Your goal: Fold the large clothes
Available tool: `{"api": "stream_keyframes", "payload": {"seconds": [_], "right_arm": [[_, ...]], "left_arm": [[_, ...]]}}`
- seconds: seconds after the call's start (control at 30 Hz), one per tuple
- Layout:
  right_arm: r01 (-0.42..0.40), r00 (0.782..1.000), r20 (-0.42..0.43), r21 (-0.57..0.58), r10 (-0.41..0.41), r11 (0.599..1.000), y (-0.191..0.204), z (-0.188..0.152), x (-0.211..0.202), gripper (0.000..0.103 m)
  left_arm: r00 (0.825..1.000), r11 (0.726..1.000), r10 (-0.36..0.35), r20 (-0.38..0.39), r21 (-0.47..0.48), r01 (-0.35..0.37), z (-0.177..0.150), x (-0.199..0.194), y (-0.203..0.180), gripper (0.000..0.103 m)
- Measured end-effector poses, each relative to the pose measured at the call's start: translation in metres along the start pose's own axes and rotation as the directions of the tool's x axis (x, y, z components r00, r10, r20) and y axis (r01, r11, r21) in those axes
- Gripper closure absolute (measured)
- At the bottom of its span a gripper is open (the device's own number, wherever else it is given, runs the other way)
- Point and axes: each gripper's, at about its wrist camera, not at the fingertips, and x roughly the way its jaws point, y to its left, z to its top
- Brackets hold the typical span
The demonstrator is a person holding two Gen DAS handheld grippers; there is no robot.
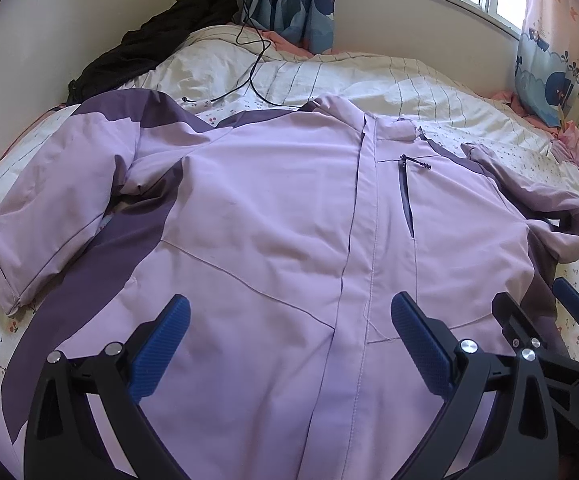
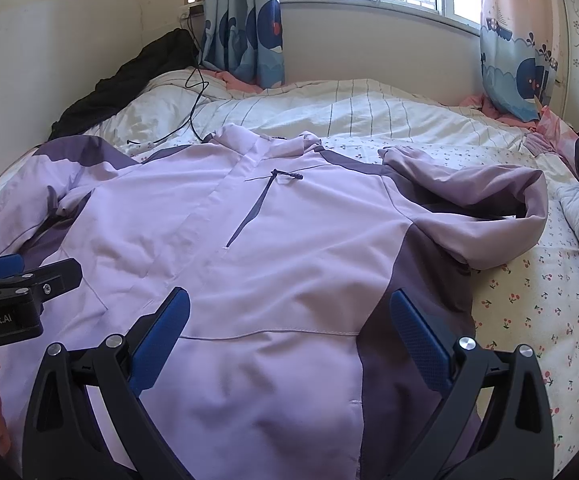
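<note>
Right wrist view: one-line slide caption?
Open right tongs hover over a lilac jacket laid flat on the bed.

Left gripper [image 1: 289,320] and right gripper [image 2: 289,316] side by side, fingers [image 1: 165,344] spread wide, both empty.

Jacket [image 1: 273,216] flat on bed [image 1: 489,120], cable [image 1: 249,76] behind it, curtains [image 1: 293,0] beyond

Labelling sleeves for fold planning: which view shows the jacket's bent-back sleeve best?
Right wrist view: the bent-back sleeve lies fully in frame, fold and cuff visible. The left wrist view squeezes that sleeve against the frame edge, distorted by the fisheye.
</note>
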Motion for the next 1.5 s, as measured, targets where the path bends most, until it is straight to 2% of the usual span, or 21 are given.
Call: {"api": "stream_keyframes", "payload": {"seconds": [1.5], "right_arm": [[0.002, 1.0, -0.016, 0.0, -0.002, 1.0, 0.0026, -0.0021, 0.0054, 0.006]], "left_arm": [[1.0, 1.0, -0.008, -0.014, 0.018, 0.008, -0.0024, 0.0077, -0.0091, 0.007]]}}
